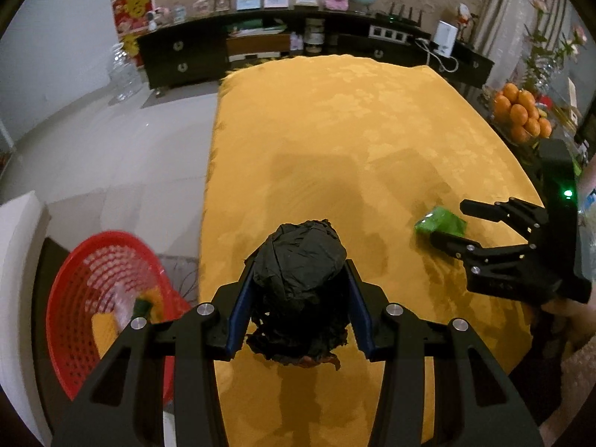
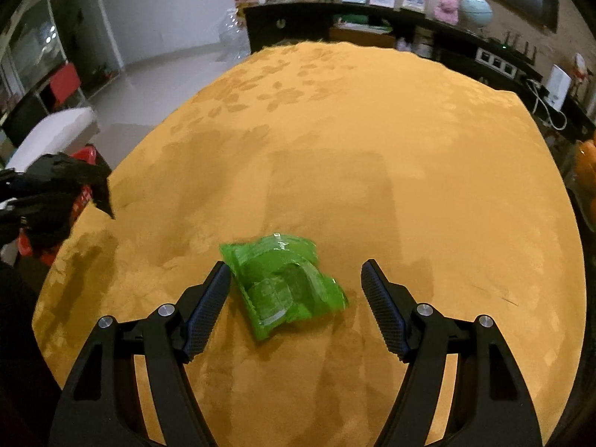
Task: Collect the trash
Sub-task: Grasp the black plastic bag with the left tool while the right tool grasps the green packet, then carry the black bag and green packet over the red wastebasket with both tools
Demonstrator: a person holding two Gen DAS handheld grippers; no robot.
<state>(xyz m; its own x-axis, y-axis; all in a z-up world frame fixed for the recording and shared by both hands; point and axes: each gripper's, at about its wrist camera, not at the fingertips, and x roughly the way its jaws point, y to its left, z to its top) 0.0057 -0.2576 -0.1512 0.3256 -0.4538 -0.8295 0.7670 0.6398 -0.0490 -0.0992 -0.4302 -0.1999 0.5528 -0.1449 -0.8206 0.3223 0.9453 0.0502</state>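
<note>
My left gripper (image 1: 300,272) is shut on a crumpled black plastic bag (image 1: 300,260), held above the left part of the yellow tablecloth (image 1: 335,130). To its left, beyond the table edge, stands a red mesh basket (image 1: 85,272) with trash inside. A green plastic wrapper (image 2: 285,285) lies on the cloth between the spread fingers of my right gripper (image 2: 296,273), which is open; its left pad sits close beside the wrapper's edge. In the left wrist view the wrapper (image 1: 441,223) and the right gripper (image 1: 447,221) appear at the right. The black bag (image 2: 63,178) shows at the left of the right wrist view.
A bowl of oranges (image 1: 521,115) stands past the table's right edge. A dark sideboard (image 1: 298,44) with frames, a globe and a pink toy runs along the far wall. A white cushion (image 2: 56,134) lies left of the basket, with pale floor (image 1: 130,141) beyond.
</note>
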